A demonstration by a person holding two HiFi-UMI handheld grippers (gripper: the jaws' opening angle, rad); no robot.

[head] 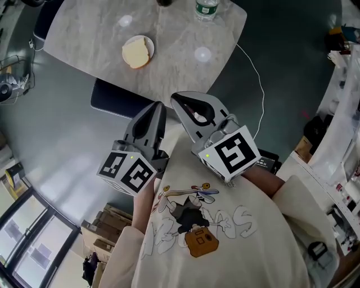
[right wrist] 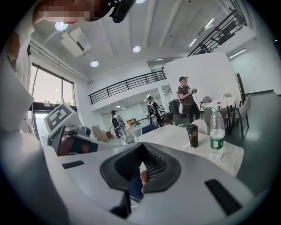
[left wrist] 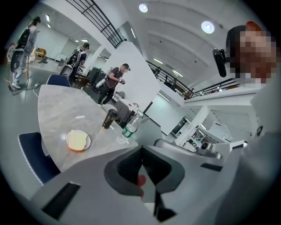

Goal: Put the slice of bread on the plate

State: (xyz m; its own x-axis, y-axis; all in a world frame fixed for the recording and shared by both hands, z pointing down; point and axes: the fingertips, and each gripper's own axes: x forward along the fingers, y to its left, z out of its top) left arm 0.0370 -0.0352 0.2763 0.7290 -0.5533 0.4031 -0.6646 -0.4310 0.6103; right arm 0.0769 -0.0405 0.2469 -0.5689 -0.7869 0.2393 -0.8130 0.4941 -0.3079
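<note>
Cream shirt (head: 225,225) fills the bottom of the head view, and right in front of it you hold both tools close to your chest. Your left gripper (left wrist: 141,148) has its jaws pressed together, tip to tip, with nothing between them. Your right gripper (right wrist: 141,145) shows the same: jaws closed on each other, nothing pinched. Neither one is anywhere near the table.

Out past them, a dark blue chair (head: 115,100) sits at the near edge of the pale marble table (head: 185,39). And there it is on the tabletop: the slice of bread (head: 135,54) lies flat on the small plate (head: 151,46), inside the rim and well apart from both your grippers.

Further along, a water bottle (head: 206,8) stands near the far edge, and the left gripper view picks up a dark cup (left wrist: 109,118) just beside it. Beyond the table a few people stand about the hall.

By my reading the job is done: bread on plate, both claws empty, nothing left to move.
</note>
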